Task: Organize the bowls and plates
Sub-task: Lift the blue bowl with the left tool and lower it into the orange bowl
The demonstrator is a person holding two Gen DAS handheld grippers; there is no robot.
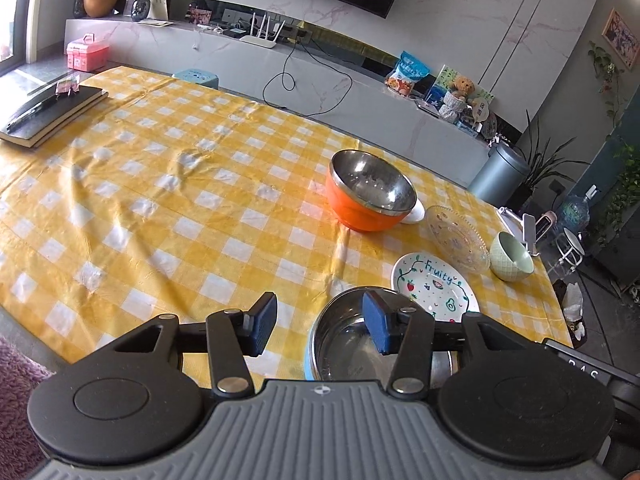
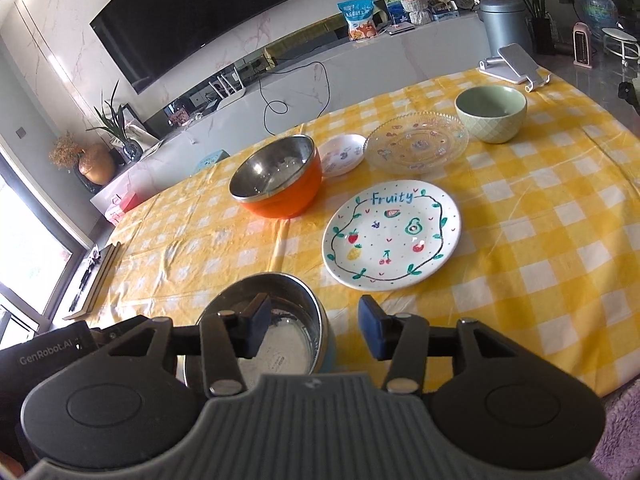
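A steel bowl with a light-blue outside [image 1: 344,344] [image 2: 288,344] stands at the near edge of the yellow checked table. My left gripper [image 1: 320,326] is open, with one pad outside the bowl's left rim and the other over its inside. My right gripper [image 2: 313,330] is open too and straddles the bowl's right rim; no pad presses on it. Farther off are an orange steel bowl [image 1: 368,196] [image 2: 280,180], a white "Fruity" plate [image 1: 434,286] [image 2: 392,232], a clear glass plate [image 1: 456,238] [image 2: 418,140], a green bowl [image 1: 512,256] [image 2: 492,114] and a small white dish [image 2: 344,154].
A stack of dark books [image 1: 48,112] lies at the table's far left corner. A white phone stand [image 2: 516,62] sits at the far right edge. Beyond the table run a low marble shelf, a grey bin [image 1: 502,174] and potted plants. A purple rug lies below the near edge.
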